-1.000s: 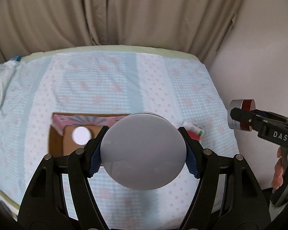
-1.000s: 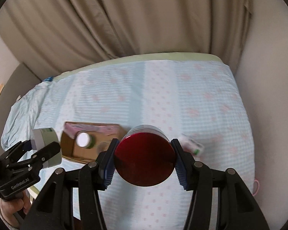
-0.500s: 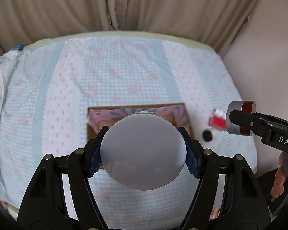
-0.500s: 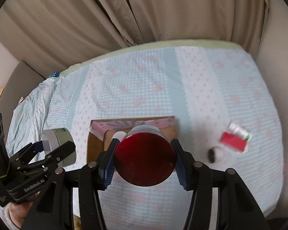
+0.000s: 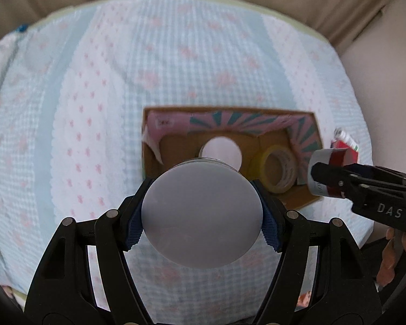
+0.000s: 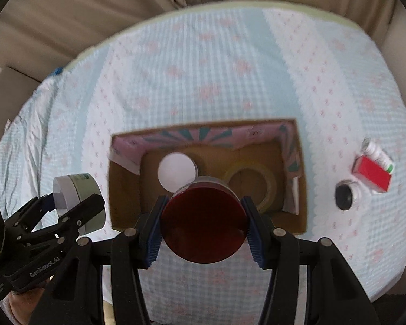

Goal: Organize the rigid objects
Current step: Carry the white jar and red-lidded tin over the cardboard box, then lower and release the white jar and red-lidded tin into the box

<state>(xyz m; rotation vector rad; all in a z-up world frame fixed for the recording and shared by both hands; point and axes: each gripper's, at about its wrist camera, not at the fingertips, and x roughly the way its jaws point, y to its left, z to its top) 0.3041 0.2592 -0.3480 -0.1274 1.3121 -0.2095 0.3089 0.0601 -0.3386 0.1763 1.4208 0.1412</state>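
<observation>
Your left claw (image 5: 202, 218) is clamped on a grey-based jar (image 5: 202, 213), its blue pads pressing both sides. Just beyond its fingertips lies the open cardboard box (image 5: 308, 199), holding a white-lidded jar (image 5: 221, 149) and a tape roll (image 5: 280, 169). Your right claw (image 6: 203, 223) is clamped on a red-based jar (image 6: 203, 223) above the same box. To its right, outside the box, a black-capped pot (image 6: 346, 194) and a red packet (image 6: 372, 174) lie on the checked bedspread (image 6: 216, 75).
</observation>
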